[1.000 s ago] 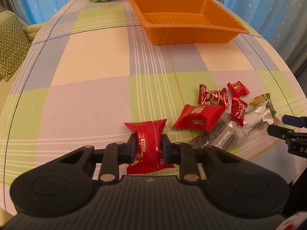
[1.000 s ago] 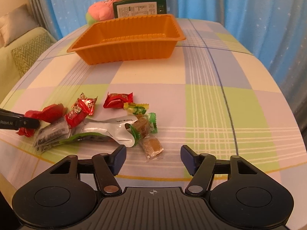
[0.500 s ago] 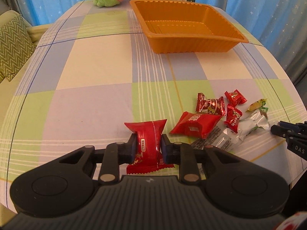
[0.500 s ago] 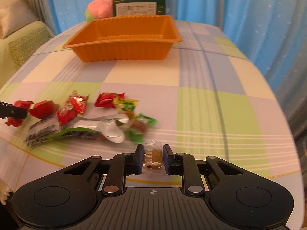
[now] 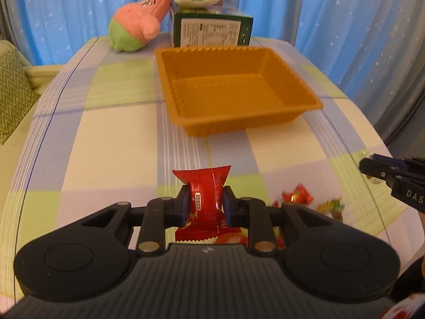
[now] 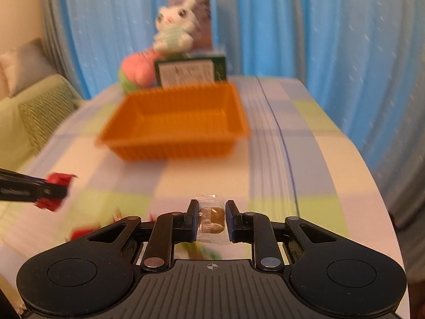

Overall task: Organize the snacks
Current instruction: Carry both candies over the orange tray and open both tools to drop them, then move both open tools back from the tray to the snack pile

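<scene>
My left tool (image 5: 205,204) is clamped mid-body on the red snack packet (image 5: 203,202): light, crinkly, slippery film. My right tool (image 6: 212,219) pinches the small clear-wrapped candy (image 6: 212,219) across its firm core; orange tray (image 5: 305,106) at 12 o'clock.

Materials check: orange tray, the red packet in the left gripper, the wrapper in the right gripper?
Orange tray: looks like thin moulded plastic, semi-matte; fluted walls and a rolled rim.
Red packet in the left gripper: glossy printed film, probably plastic or foil laminate; crimped ends.
Clear wrapper in the right gripper: transparent plastic film; a brown sweet shows through.
</scene>
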Demonstrator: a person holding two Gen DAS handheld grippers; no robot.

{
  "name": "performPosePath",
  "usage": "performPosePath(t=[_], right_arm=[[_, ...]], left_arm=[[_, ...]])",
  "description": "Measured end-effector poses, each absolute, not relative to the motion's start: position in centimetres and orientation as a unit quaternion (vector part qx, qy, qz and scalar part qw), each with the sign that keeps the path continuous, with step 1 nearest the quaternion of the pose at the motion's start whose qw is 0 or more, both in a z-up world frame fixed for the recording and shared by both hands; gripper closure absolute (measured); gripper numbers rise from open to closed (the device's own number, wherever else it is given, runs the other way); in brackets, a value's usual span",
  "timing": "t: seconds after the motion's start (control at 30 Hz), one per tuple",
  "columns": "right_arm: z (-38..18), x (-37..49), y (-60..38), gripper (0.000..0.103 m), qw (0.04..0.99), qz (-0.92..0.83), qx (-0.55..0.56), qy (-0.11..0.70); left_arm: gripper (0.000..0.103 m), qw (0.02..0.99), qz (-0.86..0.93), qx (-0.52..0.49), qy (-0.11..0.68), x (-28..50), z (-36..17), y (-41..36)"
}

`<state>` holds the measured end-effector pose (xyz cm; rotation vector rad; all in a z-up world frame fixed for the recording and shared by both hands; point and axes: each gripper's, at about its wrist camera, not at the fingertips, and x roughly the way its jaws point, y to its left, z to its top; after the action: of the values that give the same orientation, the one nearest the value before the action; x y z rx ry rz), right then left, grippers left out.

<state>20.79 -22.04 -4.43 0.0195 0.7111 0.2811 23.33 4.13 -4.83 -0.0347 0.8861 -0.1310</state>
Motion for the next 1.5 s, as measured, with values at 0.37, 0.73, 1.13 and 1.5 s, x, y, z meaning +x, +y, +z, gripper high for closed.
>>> performPosePath(t=[0.37, 0.73, 1.13, 1.5], right_arm=[[-2.9, 33.4, -19.0, 0.082, 0.926, 0.174, 0.042, 0.334], [-6.0, 38.9, -18.7, 0.082, 0.909, 0.169, 0.078, 0.372], [-6.0, 40.1, -19.0, 0.077, 0.904, 0.192, 0.114, 0.364], [-3.1, 34.1, -22.0, 0.038, 0.912, 0.162, 0.138, 0.352]], left_arm=[[0.080, 0.916, -0.072, -0.011, 0.394, 33.9, -3.3, 2.8], [0.072, 0.914, -0.073, -0.010, 0.398, 38.5, -5.7, 2.4], [0.066, 0.917, -0.052, -0.025, 0.395, 35.3, -5.2, 4.2], [0.052, 0.920, -0.053, -0.033, 0.388, 29.0, -3.2, 3.6]])
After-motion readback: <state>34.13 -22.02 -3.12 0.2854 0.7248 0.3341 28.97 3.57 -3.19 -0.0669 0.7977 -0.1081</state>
